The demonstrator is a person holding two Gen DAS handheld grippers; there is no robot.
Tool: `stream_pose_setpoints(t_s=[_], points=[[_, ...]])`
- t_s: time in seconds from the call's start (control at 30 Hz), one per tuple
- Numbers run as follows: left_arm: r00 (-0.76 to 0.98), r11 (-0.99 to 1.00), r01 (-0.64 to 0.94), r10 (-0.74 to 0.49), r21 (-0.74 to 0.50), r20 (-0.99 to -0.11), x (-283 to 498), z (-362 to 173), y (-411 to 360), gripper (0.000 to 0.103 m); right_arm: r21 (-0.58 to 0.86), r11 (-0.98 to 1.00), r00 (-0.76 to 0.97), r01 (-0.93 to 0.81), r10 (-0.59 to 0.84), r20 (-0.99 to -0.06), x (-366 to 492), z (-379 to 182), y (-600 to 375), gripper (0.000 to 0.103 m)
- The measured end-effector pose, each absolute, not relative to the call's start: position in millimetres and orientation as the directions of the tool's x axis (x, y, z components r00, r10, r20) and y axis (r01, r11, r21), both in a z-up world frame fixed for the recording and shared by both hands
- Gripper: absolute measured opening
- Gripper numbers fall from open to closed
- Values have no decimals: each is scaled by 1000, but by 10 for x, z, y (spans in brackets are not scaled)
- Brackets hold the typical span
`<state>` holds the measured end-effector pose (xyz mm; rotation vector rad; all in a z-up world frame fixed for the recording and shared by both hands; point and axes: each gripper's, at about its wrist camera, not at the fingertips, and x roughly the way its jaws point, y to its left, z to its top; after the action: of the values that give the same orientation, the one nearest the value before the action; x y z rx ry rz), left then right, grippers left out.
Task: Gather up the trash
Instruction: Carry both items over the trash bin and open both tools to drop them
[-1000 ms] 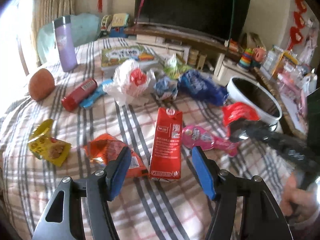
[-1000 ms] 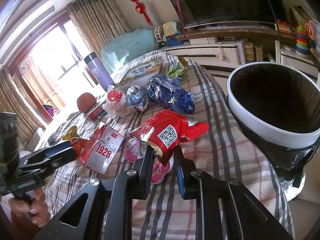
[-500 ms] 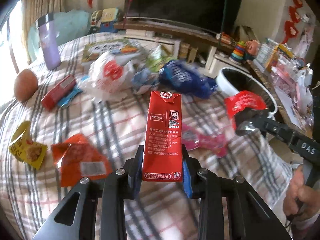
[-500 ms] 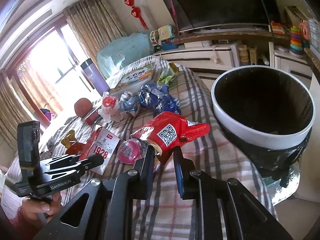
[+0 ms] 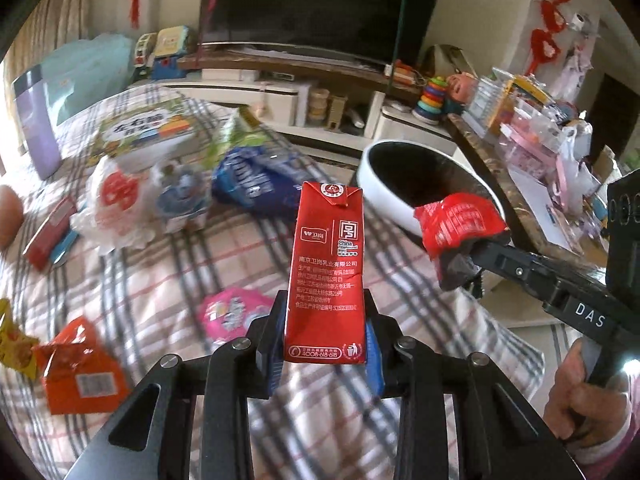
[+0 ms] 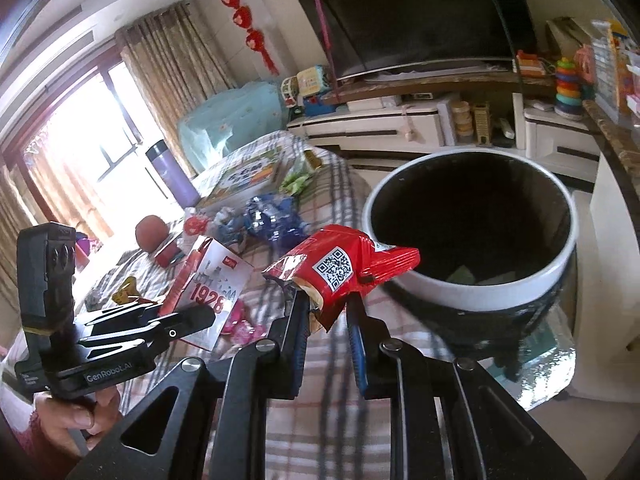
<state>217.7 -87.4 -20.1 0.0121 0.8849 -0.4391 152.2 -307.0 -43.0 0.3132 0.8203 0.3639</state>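
The left gripper (image 5: 326,340) now pinches the carton (image 5: 326,276), lifted off the table; the right gripper (image 6: 328,320) pinches the wrapper (image 6: 340,268) nearer the bin (image 6: 472,280), centre right.

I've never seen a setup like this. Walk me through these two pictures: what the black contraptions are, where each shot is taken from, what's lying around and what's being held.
No robot here: a person holds a hand-operated two-finger gripper in each hand, each carrying a fisheye camera that looks along its fingers. One picture is taken from the left gripper, which is clamped on a red milk carton held upright. The other comes from the right gripper, which pinches a red snack wrapper beside the rim of the white trash bin. Each view also catches the other gripper. On the plaid cloth lie more wrappers: a blue bag, a pink packet, an orange packet and a white plastic bag.
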Motion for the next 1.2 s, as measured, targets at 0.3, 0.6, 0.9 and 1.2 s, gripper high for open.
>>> stream_pose_setpoints(t_s=[0.3, 0.6, 0.9, 1.2], points=[[538, 891, 425, -389, -158, -748, 2364, -179, -1164, 31, 399, 905, 658, -148, 391, -644, 1530, -375, -3376, 17], [515, 877, 457, -397, -149, -760, 2557, -180, -1478, 31, 394, 913, 683, -105, 354, -639, 1626, -355, -3628, 16], [500, 864, 484, -403, -139, -767, 2751, -148, -1742, 31, 394, 916, 681, -70, 333, -653, 1735, -406, -3795, 16], [480, 850, 509, -407, -131, -777, 2951, -147, -1989, 31, 385, 921, 676, -56, 319, -664, 1863, -432, -3896, 16]])
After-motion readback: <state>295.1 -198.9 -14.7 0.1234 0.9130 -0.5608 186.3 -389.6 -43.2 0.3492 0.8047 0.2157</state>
